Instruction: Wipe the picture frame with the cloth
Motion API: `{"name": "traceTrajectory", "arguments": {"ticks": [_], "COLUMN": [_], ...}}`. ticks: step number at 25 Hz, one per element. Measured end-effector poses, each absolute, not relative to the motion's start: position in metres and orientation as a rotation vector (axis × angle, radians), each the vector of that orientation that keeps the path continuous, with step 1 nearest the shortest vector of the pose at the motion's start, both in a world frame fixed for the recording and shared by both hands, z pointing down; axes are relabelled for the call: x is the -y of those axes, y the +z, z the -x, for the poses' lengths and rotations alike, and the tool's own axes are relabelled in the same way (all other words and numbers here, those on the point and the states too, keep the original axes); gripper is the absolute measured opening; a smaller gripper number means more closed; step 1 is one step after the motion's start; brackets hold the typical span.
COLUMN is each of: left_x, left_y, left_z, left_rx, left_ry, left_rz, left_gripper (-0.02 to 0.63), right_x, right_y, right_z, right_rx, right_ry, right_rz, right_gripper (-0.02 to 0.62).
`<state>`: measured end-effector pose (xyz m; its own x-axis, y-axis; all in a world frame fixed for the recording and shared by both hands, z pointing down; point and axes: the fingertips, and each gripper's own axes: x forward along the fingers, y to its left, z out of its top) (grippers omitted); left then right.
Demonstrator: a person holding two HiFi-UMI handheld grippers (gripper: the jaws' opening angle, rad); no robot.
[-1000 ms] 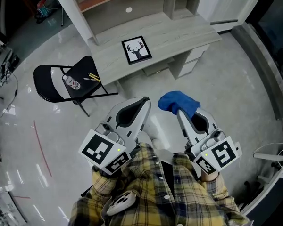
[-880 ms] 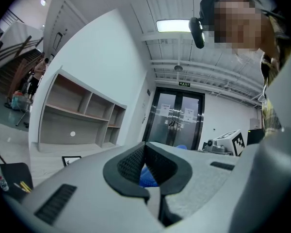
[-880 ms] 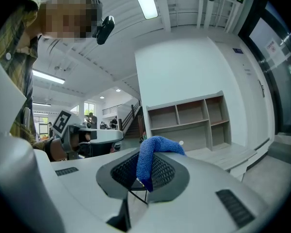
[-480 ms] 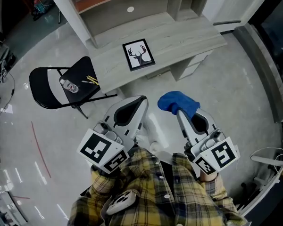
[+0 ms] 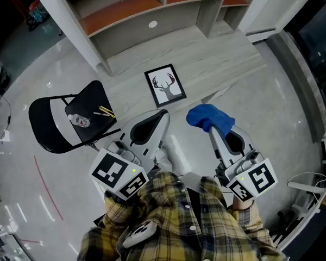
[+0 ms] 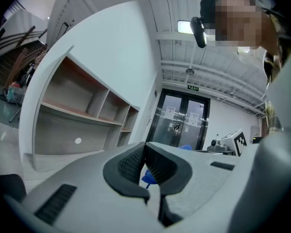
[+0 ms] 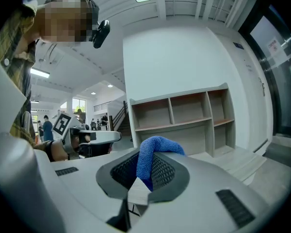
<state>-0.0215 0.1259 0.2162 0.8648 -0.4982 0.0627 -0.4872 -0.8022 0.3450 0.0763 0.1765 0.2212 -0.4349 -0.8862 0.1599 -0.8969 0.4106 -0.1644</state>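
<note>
A black picture frame (image 5: pixel 165 85) with a white deer-head print lies flat near the front edge of the light wooden desk (image 5: pixel 223 58). My right gripper (image 5: pixel 209 126) is shut on a blue cloth (image 5: pixel 209 119), which bunches over its jaws (image 7: pixel 153 154); it hangs short of the desk, right of the frame. My left gripper (image 5: pixel 158 116) is shut with nothing in it, its tip just below the frame in the head view. The black pads (image 6: pixel 150 164) meet in the left gripper view.
A black folding chair (image 5: pixel 70 118) stands left of the desk with a clear bottle (image 5: pixel 79 120) and yellow pencils (image 5: pixel 106 111) on its seat. Shelving (image 5: pixel 146 4) rises behind the desk. A person in a yellow plaid shirt (image 5: pixel 179 222) holds both grippers.
The desk and frame have slid down and slightly right in the head view as the person came closer. Both grippers stay shut, the cloth still held.
</note>
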Motion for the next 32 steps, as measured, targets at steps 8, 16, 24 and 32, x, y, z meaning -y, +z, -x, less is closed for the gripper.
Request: {"name": "traceTrajectory", "arguments": {"ticks": [8,16,24,32], "left_x": [-0.073,-0.018,0.057,0.098], "left_y": [0.238,0.257,0.257,0.260], "left_z": [0.039,0.039,0.016,-0.003], "left_rx": [0.750,0.871,1.069,1.238], "left_ry": [-0.029,-0.010,-0.033,-0.037], "left_rz": [-2.613,-2.553,-2.498,-2.402], "left_gripper": [0.005,0.006,0.005,0.005], "right_x": [-0.134,-0.067,0.029,0.093], "right_y": [0.243,0.261,0.263,0.256], "right_z": [-0.071,-0.080,-0.104,-0.108], "right_rx": [2.530,2.585,2.734,2.848], "right_ry": [0.451,0.488,0.496,0.485], "right_rz": [-1.640,-1.535,-1.315,-1.030], "right_gripper": [0.041,0.041,0.041,0.041]}}
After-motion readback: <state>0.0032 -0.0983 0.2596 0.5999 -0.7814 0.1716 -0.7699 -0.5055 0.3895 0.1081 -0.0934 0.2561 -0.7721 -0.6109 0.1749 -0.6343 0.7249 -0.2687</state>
